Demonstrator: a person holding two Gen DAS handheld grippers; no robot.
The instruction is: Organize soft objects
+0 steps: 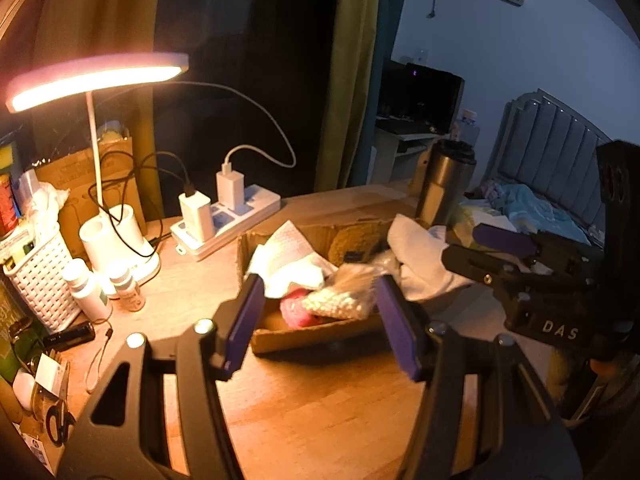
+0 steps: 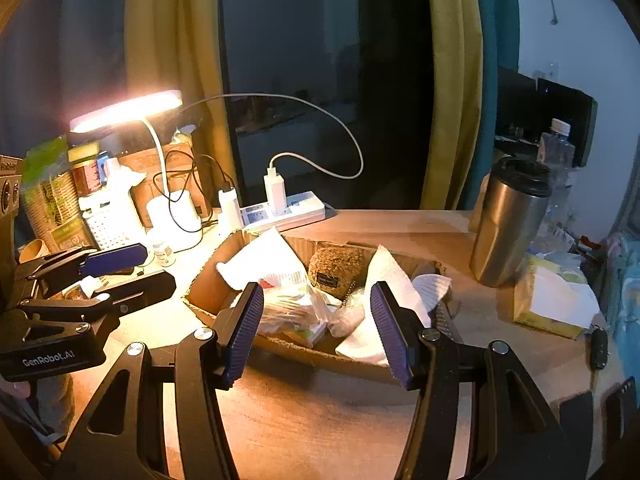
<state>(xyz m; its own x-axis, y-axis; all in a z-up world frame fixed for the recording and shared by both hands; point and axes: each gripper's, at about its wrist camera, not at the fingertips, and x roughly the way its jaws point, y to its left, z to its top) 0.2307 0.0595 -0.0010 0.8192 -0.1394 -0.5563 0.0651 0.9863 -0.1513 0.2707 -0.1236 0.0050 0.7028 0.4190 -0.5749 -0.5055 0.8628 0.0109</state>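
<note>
Most of the soft objects are already gathered in the cardboard box (image 2: 208,292) on the tabletop (image 2: 320,420): white cloths (image 2: 264,256), a brown plush (image 2: 336,268) and a bag of white beads (image 1: 344,304). No loose soft item can be told apart outside it, so little seems left. The left hand-held gripper (image 1: 320,320) and right hand-held gripper (image 2: 316,332) are both held half open and empty, with the box just ahead of and below their fingertips.

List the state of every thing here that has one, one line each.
left gripper: open, holding nothing
right gripper: open, holding nothing
cardboard box: open-topped, filled with soft items
desk lamp: lit
steel tumbler: upright, lid on
power strip: two chargers plugged in
</note>
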